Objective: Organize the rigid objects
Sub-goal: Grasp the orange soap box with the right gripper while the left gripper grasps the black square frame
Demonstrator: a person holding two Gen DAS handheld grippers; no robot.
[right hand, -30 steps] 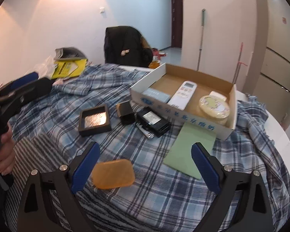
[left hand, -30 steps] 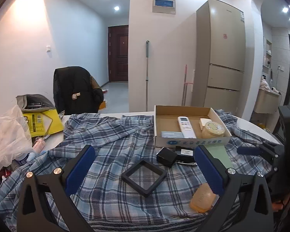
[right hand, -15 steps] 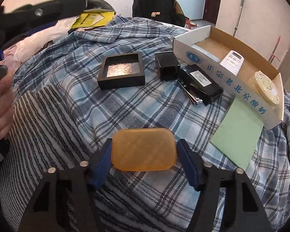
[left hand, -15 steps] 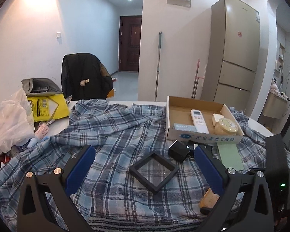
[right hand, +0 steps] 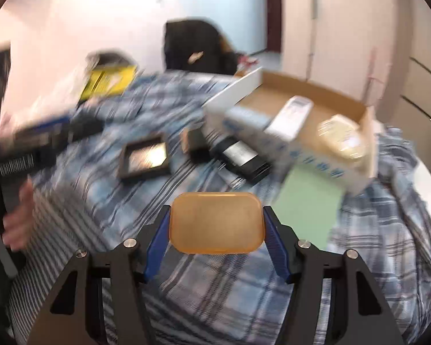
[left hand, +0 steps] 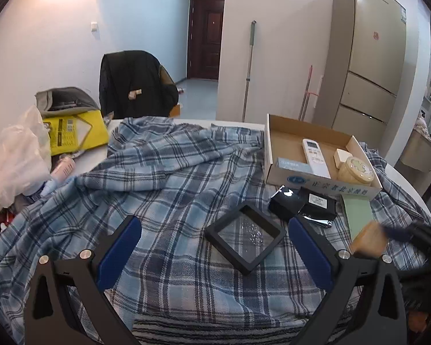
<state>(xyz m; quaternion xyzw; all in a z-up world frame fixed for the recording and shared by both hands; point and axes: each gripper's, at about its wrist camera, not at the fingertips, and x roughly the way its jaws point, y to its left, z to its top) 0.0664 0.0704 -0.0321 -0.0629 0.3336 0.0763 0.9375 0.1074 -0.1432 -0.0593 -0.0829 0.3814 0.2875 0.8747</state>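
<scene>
1. Between my right gripper (right hand: 216, 237) fingers sits the orange block (right hand: 217, 222), pinched at both ends above the plaid cloth (right hand: 80, 189).
2. My left gripper (left hand: 215, 251) gapes wide, empty.
3. Risk: the smooth block may slip before the cardboard box (right hand: 324, 109).

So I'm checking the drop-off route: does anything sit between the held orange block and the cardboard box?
The black rectangular case and green sheet lie flat before the cardboard box; the orange translucent block looks raised above them.

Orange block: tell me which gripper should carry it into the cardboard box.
Right. The right gripper is already shut on the orange block, with the cardboard box ahead; the left gripper hangs open over the black frame.
</scene>
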